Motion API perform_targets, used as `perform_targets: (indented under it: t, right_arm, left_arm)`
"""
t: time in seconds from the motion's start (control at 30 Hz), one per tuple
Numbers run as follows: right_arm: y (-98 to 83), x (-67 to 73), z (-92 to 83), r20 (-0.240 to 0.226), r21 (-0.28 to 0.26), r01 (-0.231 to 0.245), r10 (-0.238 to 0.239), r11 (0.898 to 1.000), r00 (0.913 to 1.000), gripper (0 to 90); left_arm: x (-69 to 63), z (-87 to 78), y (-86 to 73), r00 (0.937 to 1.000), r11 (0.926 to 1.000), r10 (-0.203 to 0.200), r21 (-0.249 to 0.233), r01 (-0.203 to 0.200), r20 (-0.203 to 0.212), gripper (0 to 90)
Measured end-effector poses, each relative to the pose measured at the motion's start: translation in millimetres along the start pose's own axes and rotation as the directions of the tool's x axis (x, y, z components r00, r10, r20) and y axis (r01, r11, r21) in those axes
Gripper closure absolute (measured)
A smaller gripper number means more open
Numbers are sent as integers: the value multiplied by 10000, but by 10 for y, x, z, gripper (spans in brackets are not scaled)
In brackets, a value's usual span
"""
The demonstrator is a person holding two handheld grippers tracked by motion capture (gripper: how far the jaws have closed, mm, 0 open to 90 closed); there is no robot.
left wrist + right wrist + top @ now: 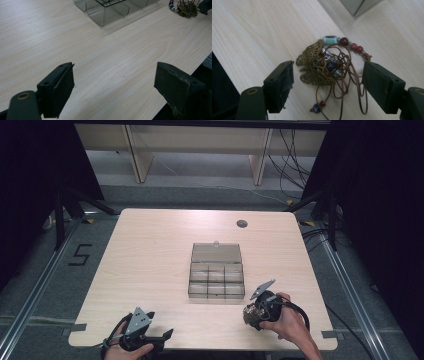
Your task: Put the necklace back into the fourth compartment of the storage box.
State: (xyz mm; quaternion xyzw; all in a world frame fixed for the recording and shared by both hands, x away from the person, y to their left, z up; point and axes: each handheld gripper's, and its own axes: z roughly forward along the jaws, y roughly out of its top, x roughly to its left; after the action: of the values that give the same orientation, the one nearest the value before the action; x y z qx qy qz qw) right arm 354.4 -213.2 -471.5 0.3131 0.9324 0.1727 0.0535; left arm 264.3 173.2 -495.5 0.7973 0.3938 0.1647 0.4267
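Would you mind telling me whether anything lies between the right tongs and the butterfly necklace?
Nothing visible does. The right tongs stand open around the butterfly necklace, which lies bunched on the bare table, with no pad pressing on it. The compartment box sits apart, farther off.

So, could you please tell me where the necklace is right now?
The necklace lies bunched on the table near its front right edge, between the open right gripper jaws, just in front of the clear box.
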Motion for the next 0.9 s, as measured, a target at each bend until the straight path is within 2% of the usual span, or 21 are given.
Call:
perform_targets:
  t: [0.1,0.13,0.17,0.2,0.23,0.27,0.3,0.33,0.4,0.47,0.5,0.53,0.57,0.6,0.67,0.73,0.77,0.87,0.9]
  right_arm:
    - [17,1,25,-73,262,-146,148,9995,9999,306]
    - [21,-12,38,-112,221,23,-20,9998,9999,319]
    - [22,-5,49,-154,257,-133,137,9996,9998,335]
    - [26,-23,55,-112,298,-4,8,9996,9999,352]
    - [28,-22,70,-133,408,-113,119,9991,9998,375]
    - [29,-37,82,-247,319,36,-28,9995,9997,401]
    - [30,-37,100,-400,326,-70,83,9994,9992,456]
    - [30,-37,100,-400,326,-70,83,9994,9992,456]
    - [31,-35,103,-556,320,14,3,9995,9985,519]
    - [38,-37,80,-806,279,78,-55,9996,9967,643]
    - [38,-37,80,-806,279,78,-55,9996,9967,643]
    - [51,-56,47,-941,204,418,-397,9989,9948,724]
    - [51,-56,47,-941,204,418,-397,9989,9948,724]
    - [66,-45,10,-917,173,665,-646,9976,9937,780]
    - [76,-39,-9,-969,165,809,-789,9966,9922,792]
    - [126,-29,-51,-851,405,1206,-1169,9919,9895,796]
    - [146,-22,-65,-853,534,1296,-1248,9901,9885,797]
    - [218,-7,-145,-695,820,1412,-1357,9866,9883,798]
    - [218,-7,-145,-695,820,1412,-1357,9866,9883,798]
  left_arm:
    - [1,-1,1,10000,10000,-1,-16,1,0,157]
    - [-8,2,-2,9998,9998,-201,-13,201,-17,157]
    - [-10,-1,-2,9998,9998,-183,-11,183,-11,157]
    - [-9,-2,-2,9999,9999,-162,-13,161,-16,157]
    - [-11,-3,-2,9998,9998,-177,-23,177,-22,157]
    - [-11,-4,-2,9998,9998,-185,-28,184,-24,157]
    - [-10,-4,-2,9998,9998,-203,-39,203,-24,157]
    - [-10,-4,-2,9998,9998,-203,-39,203,-24,157]
    - [-5,2,-4,9997,9997,-242,-76,242,-14,157]
    - [-7,4,-8,9994,9993,-354,-87,354,-21,157]
    - [-7,4,-8,9994,9993,-354,-87,354,-21,157]
    - [1,2,-7,9998,9997,-212,-118,211,-50,157]
    - [1,2,-7,9998,9997,-212,-118,211,-50,157]
    - [4,-1,-8,9998,9997,-207,-93,207,-80,157]
    - [8,-2,-8,9998,9998,-180,-100,179,-89,157]
    - [10,-2,-7,9998,9997,-203,-115,202,-92,157]
    - [5,0,-9,9993,9993,-355,-140,354,-76,157]
    - [3,2,-9,9992,9991,-390,-139,389,-72,157]
    - [20,-8,-6,9998,9999,-130,-14,130,-115,157]
